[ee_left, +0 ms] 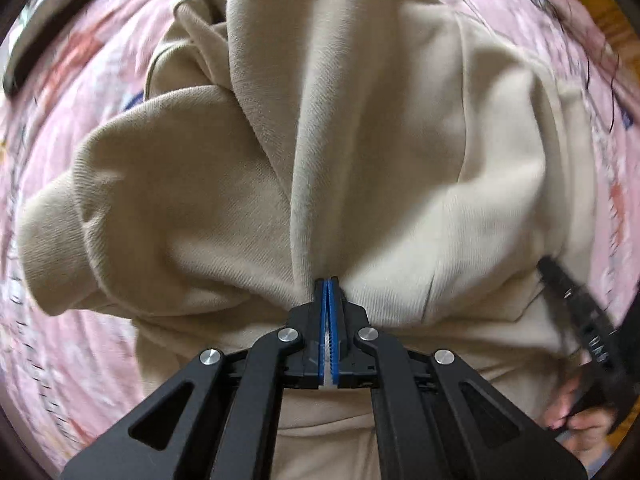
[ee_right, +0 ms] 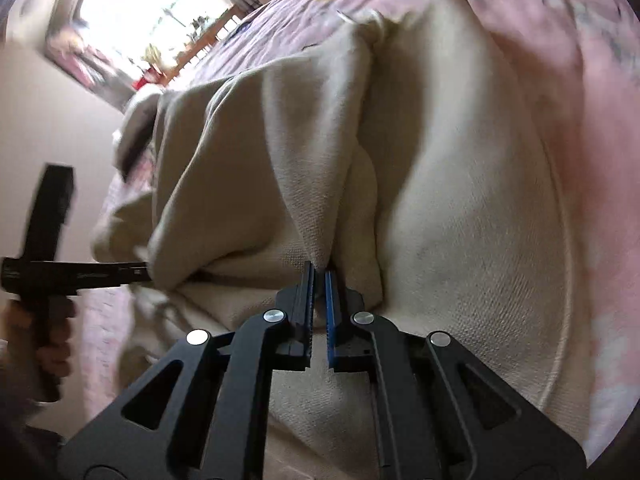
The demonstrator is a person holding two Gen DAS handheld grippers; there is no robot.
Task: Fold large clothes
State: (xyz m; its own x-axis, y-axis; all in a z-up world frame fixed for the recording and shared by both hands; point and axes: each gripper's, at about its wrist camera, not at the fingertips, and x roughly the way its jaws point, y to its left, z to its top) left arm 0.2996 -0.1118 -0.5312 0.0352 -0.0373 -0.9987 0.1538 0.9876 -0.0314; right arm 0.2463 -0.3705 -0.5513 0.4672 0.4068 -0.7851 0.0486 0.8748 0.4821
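A large beige sweatshirt (ee_left: pixel 360 128) fills the left wrist view, bunched over a pink bedspread (ee_left: pixel 80 92). My left gripper (ee_left: pixel 329 282) is shut on a fold of its fabric, which fans up from the blue pads. A ribbed cuff (ee_left: pixel 48 248) hangs at the left. In the right wrist view the same sweatshirt (ee_right: pixel 460 220) is draped in folds, and my right gripper (ee_right: pixel 319 270) is shut on a pinch of it. The right gripper's body (ee_left: pixel 580 320) shows at the right edge of the left wrist view. The left gripper's body (ee_right: pixel 44 272) shows at the left of the right wrist view.
The pink patterned bedspread (ee_right: pixel 560 40) lies under the garment. A dark flat object (ee_left: pixel 48 36) lies on the bed at the upper left. Thin black cords (ee_left: pixel 580 40) lie at the upper right. A bright window (ee_right: pixel 152 12) and a beige wall stand beyond the bed.
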